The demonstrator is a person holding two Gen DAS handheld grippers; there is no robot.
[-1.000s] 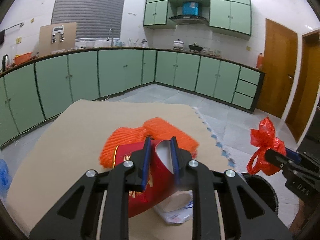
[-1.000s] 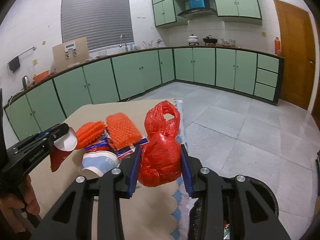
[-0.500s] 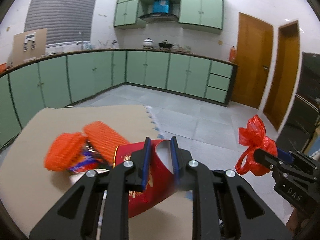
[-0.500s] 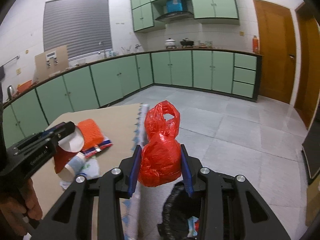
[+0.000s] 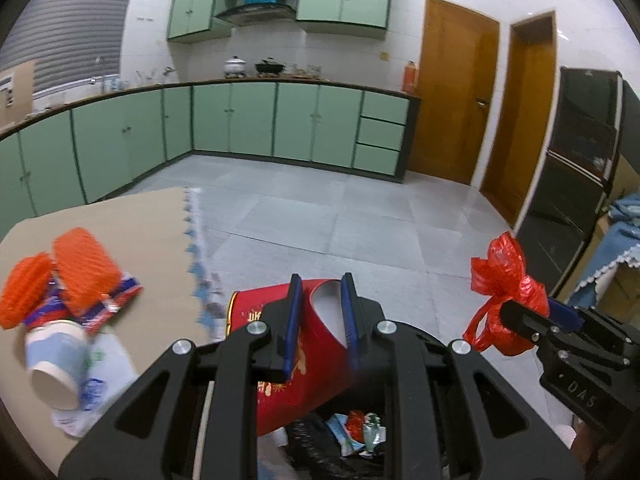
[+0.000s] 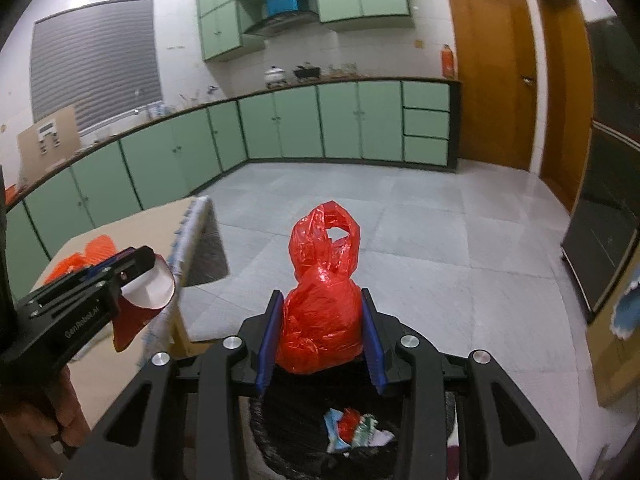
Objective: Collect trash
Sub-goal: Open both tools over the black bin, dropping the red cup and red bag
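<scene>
Your left gripper (image 5: 319, 322) is clamped on the red cup (image 5: 294, 350); the right gripper (image 6: 320, 334) is pinching the red bag (image 6: 322, 312). You hold both above the black bin (image 6: 304, 436).

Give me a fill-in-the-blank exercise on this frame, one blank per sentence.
1. The left gripper is shut on a ____ paper cup.
2. The right gripper grips a red plastic ____.
3. Below both grippers stands a bin lined in ____.
4. The blue-and-white cup lies on the ____.

Missing words: red; bag; black; table
</scene>
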